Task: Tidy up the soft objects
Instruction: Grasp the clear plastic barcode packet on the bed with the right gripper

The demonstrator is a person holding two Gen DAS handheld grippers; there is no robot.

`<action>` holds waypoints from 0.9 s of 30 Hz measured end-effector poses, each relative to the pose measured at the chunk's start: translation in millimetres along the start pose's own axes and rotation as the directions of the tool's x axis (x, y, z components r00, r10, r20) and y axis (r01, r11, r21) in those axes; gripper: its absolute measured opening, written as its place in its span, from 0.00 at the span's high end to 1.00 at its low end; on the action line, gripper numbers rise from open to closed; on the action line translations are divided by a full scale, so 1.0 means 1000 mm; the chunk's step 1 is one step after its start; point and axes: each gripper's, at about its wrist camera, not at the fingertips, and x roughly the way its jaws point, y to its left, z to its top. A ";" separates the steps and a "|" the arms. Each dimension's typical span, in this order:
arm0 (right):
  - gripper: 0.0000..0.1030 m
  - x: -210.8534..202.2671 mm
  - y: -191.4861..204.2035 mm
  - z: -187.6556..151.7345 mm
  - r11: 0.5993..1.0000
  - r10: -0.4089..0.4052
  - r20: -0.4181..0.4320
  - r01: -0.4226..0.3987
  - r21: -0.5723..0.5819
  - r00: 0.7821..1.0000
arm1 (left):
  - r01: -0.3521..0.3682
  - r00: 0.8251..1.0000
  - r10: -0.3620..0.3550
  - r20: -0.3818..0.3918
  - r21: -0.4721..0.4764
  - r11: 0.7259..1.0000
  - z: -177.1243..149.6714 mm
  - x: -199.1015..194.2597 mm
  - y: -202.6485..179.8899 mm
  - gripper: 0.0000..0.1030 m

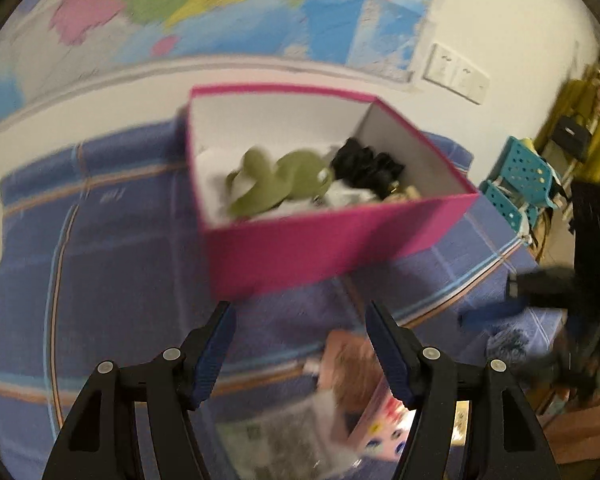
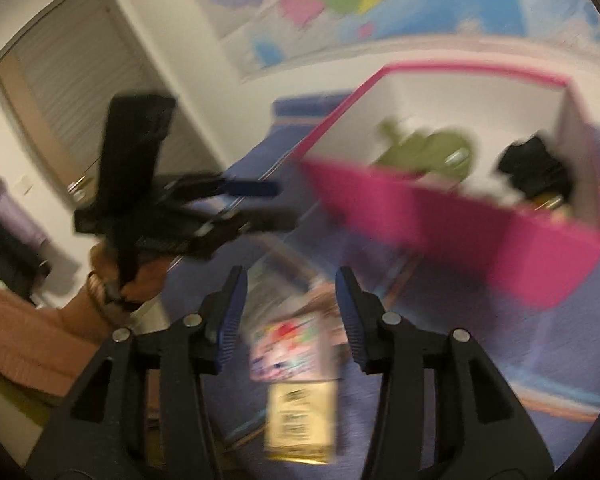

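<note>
An open pink box (image 1: pixel 300 248) with white inner walls stands on a blue checked cloth (image 1: pixel 112 280). Inside it lie a green plush toy (image 1: pixel 284 184), a black soft thing (image 1: pixel 368 164) and some white pieces. My left gripper (image 1: pixel 298 308) hovers in front of the box, open, with nothing between its pads. Under it a colourful packet (image 1: pixel 364 392) and a clear printed packet (image 1: pixel 284 436) lie on the cloth. My right gripper (image 2: pixel 290 274) is open too and holds nothing, above the colourful packet (image 2: pixel 288 344) and a yellowish packet (image 2: pixel 300 420). The pink box (image 2: pixel 440 208) is to its right.
A hand (image 2: pixel 140 276) with a pink sleeve holds the left gripper (image 2: pixel 278 202) at the left of the right wrist view. The right gripper (image 1: pixel 488 300) shows blurred at the right of the left wrist view. Behind are a wall map (image 1: pixel 220 8), a socket (image 1: pixel 456 72), teal baskets (image 1: pixel 520 176) and a door (image 2: pixel 72 92).
</note>
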 end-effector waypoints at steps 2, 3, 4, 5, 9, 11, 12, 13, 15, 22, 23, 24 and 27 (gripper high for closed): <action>0.53 0.019 0.010 -0.011 0.998 0.066 -0.048 -0.065 0.016 0.997 | -0.014 1.000 0.013 -0.009 -0.030 0.999 -0.011 -0.001 0.011 0.33; 0.53 0.029 0.016 -0.017 0.996 0.091 -0.076 -0.090 0.021 0.993 | -0.024 1.000 0.023 -0.020 -0.049 0.999 -0.017 -0.001 0.018 0.33; 0.53 0.039 0.020 -0.022 0.994 0.111 -0.101 -0.109 0.024 0.989 | -0.029 0.999 0.028 -0.024 -0.057 0.998 -0.022 -0.001 0.021 0.33; 0.53 0.051 0.026 -0.029 0.991 0.135 -0.133 -0.132 0.029 0.982 | -0.038 0.999 0.036 -0.034 -0.075 0.996 -0.028 -0.001 0.028 0.33; 0.54 0.088 0.035 -0.044 0.988 0.153 -0.215 -0.143 0.063 0.965 | -0.043 0.998 0.036 -0.060 -0.125 0.991 -0.047 -0.001 0.044 0.33; 0.54 0.099 0.033 -0.048 0.988 0.143 -0.236 -0.126 0.083 0.961 | -0.041 0.997 0.032 -0.066 -0.144 0.989 -0.057 -0.004 0.049 0.33; 0.56 0.101 0.033 -0.048 0.991 0.123 -0.233 -0.108 0.076 0.965 | -0.041 0.997 0.030 -0.071 -0.149 0.988 -0.061 -0.005 0.051 0.33; 0.56 0.100 0.034 -0.048 0.994 0.102 -0.228 -0.089 0.066 0.968 | -0.039 0.997 0.027 -0.077 -0.152 0.988 -0.065 -0.004 0.052 0.33; 0.56 0.098 0.034 -0.046 0.999 0.037 -0.217 -0.027 0.046 0.975 | -0.032 0.996 0.019 -0.085 -0.154 0.987 -0.070 -0.005 0.054 0.33; 0.56 0.092 0.015 -0.040 0.985 -0.149 -0.197 0.164 0.059 0.969 | 0.014 0.988 -0.035 -0.150 -0.141 0.990 -0.086 0.001 0.050 0.33; 0.56 0.093 0.012 -0.039 0.984 -0.146 -0.203 0.163 0.069 0.968 | 0.023 0.987 -0.045 -0.154 -0.142 0.990 -0.088 0.002 0.050 0.33; 0.56 0.096 0.011 -0.038 0.984 -0.148 -0.210 0.166 0.071 0.966 | 0.036 0.985 -0.058 -0.162 -0.140 0.989 -0.090 0.002 0.048 0.33; 0.55 0.106 0.021 -0.035 0.982 -0.168 -0.217 0.182 0.046 0.962 | 0.050 0.981 -0.071 -0.179 -0.122 0.991 -0.094 0.003 0.043 0.33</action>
